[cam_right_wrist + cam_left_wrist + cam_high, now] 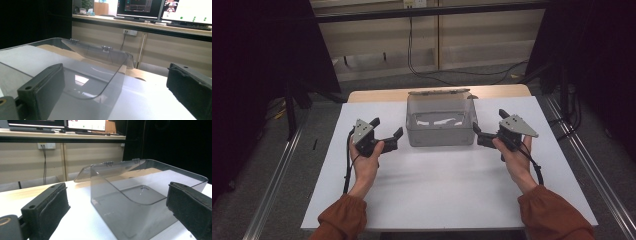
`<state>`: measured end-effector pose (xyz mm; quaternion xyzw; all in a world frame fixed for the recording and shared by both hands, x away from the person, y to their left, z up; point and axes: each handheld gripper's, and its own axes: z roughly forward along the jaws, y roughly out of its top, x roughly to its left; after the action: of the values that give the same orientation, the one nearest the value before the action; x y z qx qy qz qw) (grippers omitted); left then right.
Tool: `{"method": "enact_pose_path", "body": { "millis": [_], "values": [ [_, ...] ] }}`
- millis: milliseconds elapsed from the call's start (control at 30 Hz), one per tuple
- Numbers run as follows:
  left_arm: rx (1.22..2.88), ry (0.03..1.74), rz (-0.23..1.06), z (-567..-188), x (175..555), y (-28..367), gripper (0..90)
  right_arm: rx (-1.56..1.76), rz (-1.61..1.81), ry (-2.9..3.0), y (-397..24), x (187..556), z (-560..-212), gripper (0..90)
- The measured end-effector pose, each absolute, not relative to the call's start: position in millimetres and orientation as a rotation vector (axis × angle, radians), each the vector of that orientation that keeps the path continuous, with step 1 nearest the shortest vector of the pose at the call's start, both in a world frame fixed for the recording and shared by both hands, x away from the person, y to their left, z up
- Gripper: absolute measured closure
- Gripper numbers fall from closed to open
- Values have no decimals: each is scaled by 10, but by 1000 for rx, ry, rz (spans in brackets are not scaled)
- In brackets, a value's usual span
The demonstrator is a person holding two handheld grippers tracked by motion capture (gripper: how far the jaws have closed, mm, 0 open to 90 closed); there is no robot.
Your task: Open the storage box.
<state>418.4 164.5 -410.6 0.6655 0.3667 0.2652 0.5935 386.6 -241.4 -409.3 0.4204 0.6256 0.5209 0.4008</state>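
Sitting mid-table on the white sheet (447,185), the clear box (440,131) has its lid (439,92) hinged back and looks empty. Left gripper (388,134) and right gripper (484,134) flank it, jaws spread, touching nothing; handling seems not yet begun.

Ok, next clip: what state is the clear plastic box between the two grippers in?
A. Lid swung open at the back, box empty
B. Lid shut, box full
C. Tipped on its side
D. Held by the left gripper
A: the clear box stands upright with its hinged lid swung back and nothing inside; left gripper and right gripper flank it with open jaws.
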Motion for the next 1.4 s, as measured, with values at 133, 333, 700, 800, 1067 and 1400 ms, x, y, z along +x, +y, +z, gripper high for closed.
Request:
{"method": "enact_pose_path", "body": {
  "millis": [133, 333, 700, 800, 1067, 1400],
  "values": [
    [1552, 846, 608, -4128, 4105, 1676, 36, 1086, 1307, 1591, -2449, 3815, -4137, 22],
    [1559, 845, 616, -4138, 3986, 1759, 36, 1092, 1297, 1593, -2494, 3703, -4181, 24],
    [1555, 878, 643, -4177, 3813, 1855, 34, 1094, 1305, 1571, -2569, 3518, -4200, 4],
    [1561, 881, 649, -4188, 3766, 1883, 34, 1099, 1298, 1562, -2591, 3470, -4216, 0],
    [1542, 902, 662, -4211, 3663, 1970, 33, 1099, 1295, 1523, -2678, 3321, -4235, 0],
    [1569, 912, 689, -4273, 3530, 2012, 33, 1117, 1275, 1528, -2791, 3142, -4317, 0]
  ]
}}
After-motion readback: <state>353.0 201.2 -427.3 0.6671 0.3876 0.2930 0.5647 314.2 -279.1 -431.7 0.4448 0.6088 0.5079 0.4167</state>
